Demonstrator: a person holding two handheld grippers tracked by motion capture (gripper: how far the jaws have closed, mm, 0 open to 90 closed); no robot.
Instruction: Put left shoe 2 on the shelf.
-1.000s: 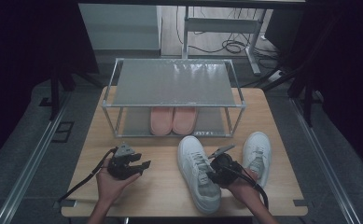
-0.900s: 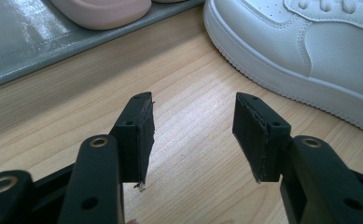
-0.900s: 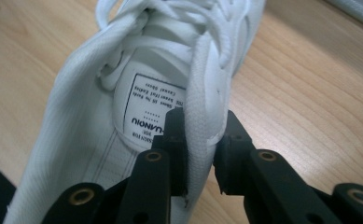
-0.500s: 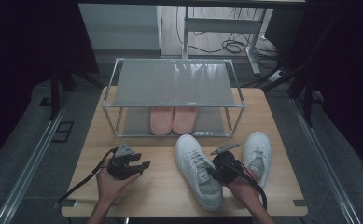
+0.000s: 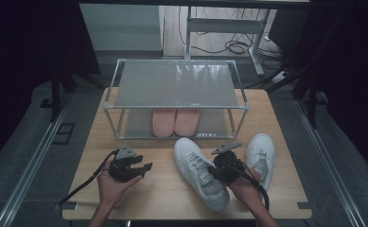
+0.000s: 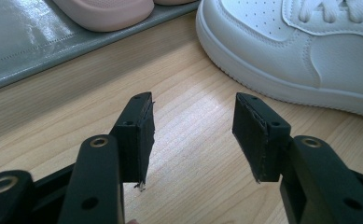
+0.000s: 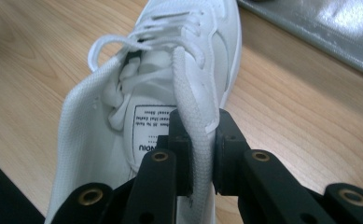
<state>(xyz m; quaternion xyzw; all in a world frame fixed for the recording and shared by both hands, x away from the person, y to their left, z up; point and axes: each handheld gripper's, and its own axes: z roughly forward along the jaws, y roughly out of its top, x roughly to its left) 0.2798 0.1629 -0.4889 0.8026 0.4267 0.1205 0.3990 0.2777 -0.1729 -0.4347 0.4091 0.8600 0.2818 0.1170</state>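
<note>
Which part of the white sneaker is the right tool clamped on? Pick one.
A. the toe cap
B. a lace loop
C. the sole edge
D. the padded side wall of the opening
D: in the right gripper view the right tool has closed its jaws on the padded side wall of the white sneaker, beside the insole label.

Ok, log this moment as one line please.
right tongs: just closing, clamped on collar of nearer white leather sneaker | left tongs: open, empty | second white sneaker: on light wooden table
</note>
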